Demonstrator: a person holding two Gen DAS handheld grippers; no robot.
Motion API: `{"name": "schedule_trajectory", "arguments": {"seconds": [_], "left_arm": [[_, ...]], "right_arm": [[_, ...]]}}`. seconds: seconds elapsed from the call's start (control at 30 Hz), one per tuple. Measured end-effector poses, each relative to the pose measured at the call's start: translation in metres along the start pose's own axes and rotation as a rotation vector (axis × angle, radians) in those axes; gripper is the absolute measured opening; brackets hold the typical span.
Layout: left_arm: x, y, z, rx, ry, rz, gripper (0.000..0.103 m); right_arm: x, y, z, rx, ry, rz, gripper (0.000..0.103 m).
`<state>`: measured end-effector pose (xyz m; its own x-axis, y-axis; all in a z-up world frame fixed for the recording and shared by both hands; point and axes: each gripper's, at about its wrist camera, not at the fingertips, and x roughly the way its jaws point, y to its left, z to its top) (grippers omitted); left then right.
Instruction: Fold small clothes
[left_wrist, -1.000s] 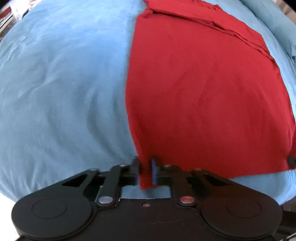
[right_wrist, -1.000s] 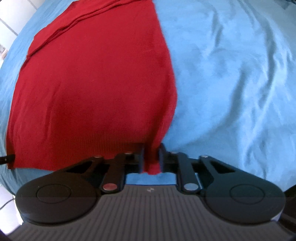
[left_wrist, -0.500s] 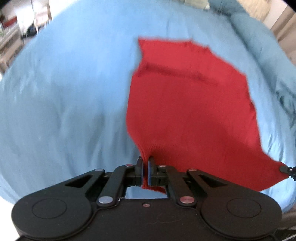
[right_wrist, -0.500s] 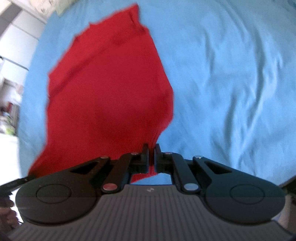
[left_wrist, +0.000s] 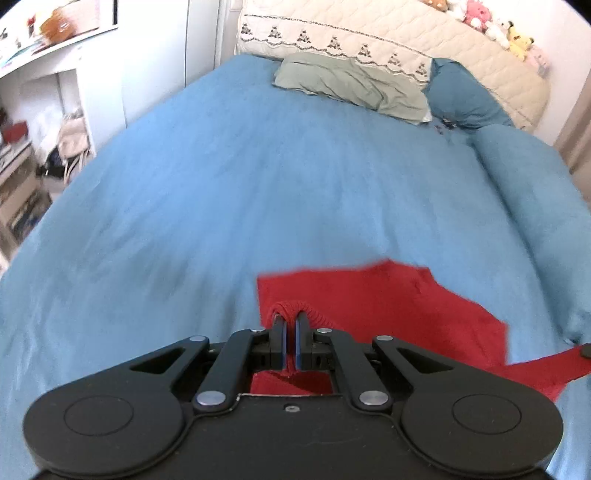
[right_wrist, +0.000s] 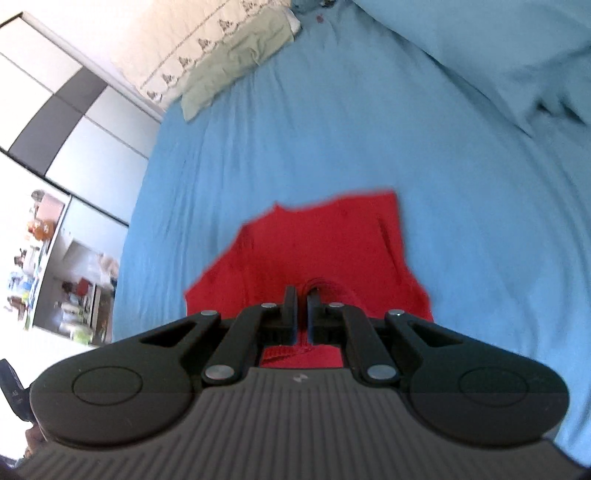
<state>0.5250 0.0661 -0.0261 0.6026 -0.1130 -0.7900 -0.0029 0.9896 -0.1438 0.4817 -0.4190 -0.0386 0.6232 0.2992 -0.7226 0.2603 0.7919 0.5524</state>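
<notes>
Left wrist view: the left gripper is pinched hard on a rolled edge of the red knit garment, a small hump of cloth bulging over the fingertips. The rest of the garment trails ahead and to the right of the jaws, draped down onto the blue bedspread. Right wrist view: the right gripper is likewise clamped on a bunched corner of the same garment, with the cloth hanging ahead and to its left.

Assessment: the fabric is light, soft and wholly limp; it sags between the two grips and holds no shape. The knit looks slightly stretchy, not slippery, not fragile. Corners of the hem are the sound holding points; a shallow pinch may creep out under tension.
</notes>
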Motion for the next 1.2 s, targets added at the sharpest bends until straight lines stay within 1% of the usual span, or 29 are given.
{"name": "schedule_trajectory", "arguments": {"seconds": [0.07, 0.13, 0.17, 0.23, 0.3, 0.37, 0.43, 0.53, 0.57, 0.6, 0.63, 0.67, 0.7, 0.73, 0.77, 0.8, 0.83, 0.87, 0.9, 0.93, 0.97, 1.0, 1.03, 1.1, 1.17, 1.2], "left_arm": [[0.043, -0.004, 0.013, -0.005, -0.004, 0.018, 0.004], [0.088, -0.007, 0.022, -0.012, 0.003, 0.044, 0.004], [0.114, -0.008, 0.025, -0.024, 0.016, 0.053, 0.004], [0.148, -0.005, 0.026, -0.060, 0.034, 0.067, 0.004], [0.181, -0.003, 0.026, -0.090, 0.052, 0.087, 0.004], [0.201, 0.002, 0.025, -0.113, 0.068, 0.102, 0.004], [0.217, 0.003, 0.023, -0.119, 0.075, 0.114, 0.004], [0.229, 0.001, 0.021, -0.094, 0.092, 0.129, 0.004], [0.227, 0.002, 0.018, -0.090, 0.095, 0.135, 0.006], [0.227, 0.003, 0.018, -0.098, 0.094, 0.135, 0.012], [0.226, 0.005, 0.019, -0.109, 0.089, 0.130, 0.012], [0.222, 0.004, 0.018, -0.120, 0.079, 0.125, 0.021], [0.217, 0.003, 0.019, -0.127, 0.064, 0.125, 0.044], [0.210, 0.001, 0.020, -0.120, 0.041, 0.139, 0.061], [0.206, -0.004, 0.025, -0.098, 0.014, 0.160, 0.078], [0.195, -0.007, 0.025, -0.069, -0.021, 0.175, 0.078], [0.182, -0.011, 0.023, -0.033, -0.055, 0.187, 0.079], [0.168, -0.018, 0.019, 0.008, -0.081, 0.196, 0.087], [0.158, -0.024, 0.014, 0.047, -0.096, 0.199, 0.100], [0.148, -0.033, 0.006, 0.092, -0.107, 0.202, 0.103], [0.140, -0.043, -0.003, 0.137, -0.113, 0.200, 0.103], [0.132, -0.054, -0.015, 0.190, -0.110, 0.183, 0.103], [0.127, -0.065, -0.028, 0.237, -0.099, 0.158, 0.103], [0.124, -0.081, -0.052, 0.294, -0.052, 0.115, 0.103], [0.130, -0.090, -0.076, 0.313, 0.007, 0.081, 0.103], [0.135, -0.093, -0.088, 0.310, 0.041, 0.076, 0.103]], "right_arm": [[0.043, -0.009, 0.024, 0.009, 0.001, -0.009, 0.020], [0.091, -0.018, 0.042, -0.003, 0.005, -0.038, 0.020], [0.112, -0.026, 0.047, -0.008, 0.009, -0.055, 0.020], [0.153, -0.040, 0.056, -0.010, 0.001, -0.071, 0.020], [0.179, -0.051, 0.062, 0.008, -0.010, -0.081, 0.020], [0.203, -0.061, 0.066, 0.019, -0.010, -0.098, 0.020], [0.218, -0.068, 0.064, 0.004, -0.003, -0.114, 0.020], [0.238, -0.072, 0.068, -0.020, 0.006, -0.130, 0.020], [0.243, -0.071, 0.067, -0.034, 0.008, -0.134, 0.020], [0.243, -0.070, 0.063, -0.044, 0.009, -0.137, 0.020], [0.243, -0.070, 0.062, -0.055, 0.009, -0.134, 0.020], [0.242, -0.073, 0.062, -0.070, 0.008, -0.128, 0.021], [0.240, -0.072, 0.063, -0.087, 0.001, -0.130, 0.023], [0.238, -0.070, 0.063, -0.107, 0.000, -0.127, 0.025], [0.234, -0.068, 0.066, -0.125, 0.001, -0.119, 0.033], [0.229, -0.064, 0.066, -0.159, -0.006, -0.120, 0.052], [0.222, -0.056, 0.066, -0.201, -0.030, -0.142, 0.067], [0.214, -0.046, 0.063, -0.254, -0.070, -0.174, 0.093], [0.203, -0.034, 0.059, -0.325, -0.122, -0.216, 0.103], [0.197, -0.023, 0.053, -0.395, -0.154, -0.250, 0.103], [0.189, -0.014, 0.045, -0.463, -0.170, -0.266, 0.103], [0.183, -0.006, 0.035, -0.518, -0.166, -0.259, 0.103], [0.180, -0.001, 0.025, -0.548, -0.148, -0.232, 0.103], [0.176, 0.004, 0.002, -0.574, -0.096, -0.165, 0.103], [0.181, 0.004, -0.017, -0.576, -0.046, -0.148, 0.103], [0.187, 0.002, -0.026, -0.572, -0.019, -0.140, 0.103]]}}
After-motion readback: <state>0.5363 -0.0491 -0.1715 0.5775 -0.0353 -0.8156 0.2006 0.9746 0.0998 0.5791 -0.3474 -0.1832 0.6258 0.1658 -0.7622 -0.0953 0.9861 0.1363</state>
